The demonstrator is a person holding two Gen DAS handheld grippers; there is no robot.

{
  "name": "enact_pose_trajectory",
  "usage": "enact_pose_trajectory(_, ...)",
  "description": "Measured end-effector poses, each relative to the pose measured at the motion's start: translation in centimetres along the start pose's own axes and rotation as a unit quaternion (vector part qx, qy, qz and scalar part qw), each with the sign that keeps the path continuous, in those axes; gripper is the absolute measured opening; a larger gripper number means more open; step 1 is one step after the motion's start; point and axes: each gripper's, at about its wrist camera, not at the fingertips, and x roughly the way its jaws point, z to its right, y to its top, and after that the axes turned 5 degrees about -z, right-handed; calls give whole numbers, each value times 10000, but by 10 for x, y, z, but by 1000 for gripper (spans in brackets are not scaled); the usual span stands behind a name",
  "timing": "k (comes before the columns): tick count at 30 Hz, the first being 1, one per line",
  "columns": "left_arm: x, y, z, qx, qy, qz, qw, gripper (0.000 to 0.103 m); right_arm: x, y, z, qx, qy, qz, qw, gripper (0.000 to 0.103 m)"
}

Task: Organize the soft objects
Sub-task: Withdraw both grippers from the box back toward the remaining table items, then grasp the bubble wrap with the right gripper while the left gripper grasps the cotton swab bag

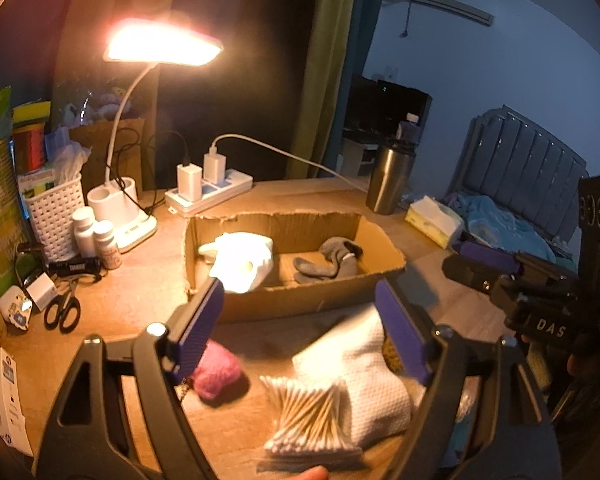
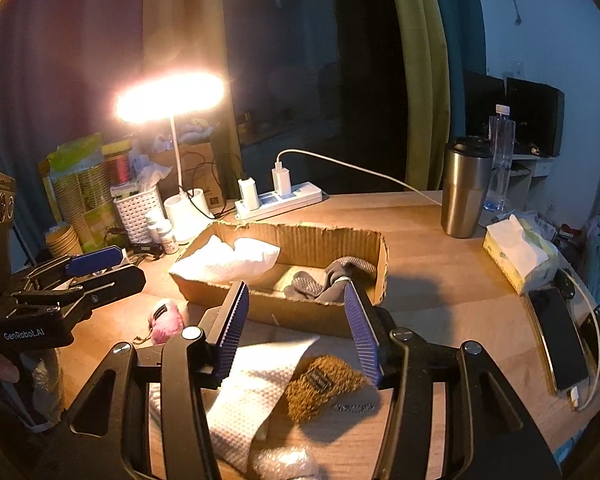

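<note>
Inside one cardboard box [image 2: 308, 240]: one white cloth [image 2: 228, 260], two grey socks [image 2: 328, 280]; both tools apart, empty.

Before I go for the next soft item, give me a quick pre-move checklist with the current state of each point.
1. Left hand-held gripper empty, jaws open: ok.
2. Right hand-held gripper empty, jaws open: ok.
3. Cardboard box has free floor between white cloth and grey socks: ok.
4. White towel on the desk within view: ok.
5. Brown fuzzy item lies on the towel, not clear of it: not ok.
6. Pink fuzzy item free of snags: cannot tell.
</note>
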Motion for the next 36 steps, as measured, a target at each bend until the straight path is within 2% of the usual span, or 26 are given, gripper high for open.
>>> enact_pose_trajectory(20, 0, -41, 7, -48, -96, -319, 9994, 80, -8, -51, -12, 66, -32, -403, 9992, 53)
enact_pose_trajectory(36, 18, -69, 5, -104, 45, -841, 9964, 80, 10, -99, -4, 292, 13, -1075, 9938, 53)
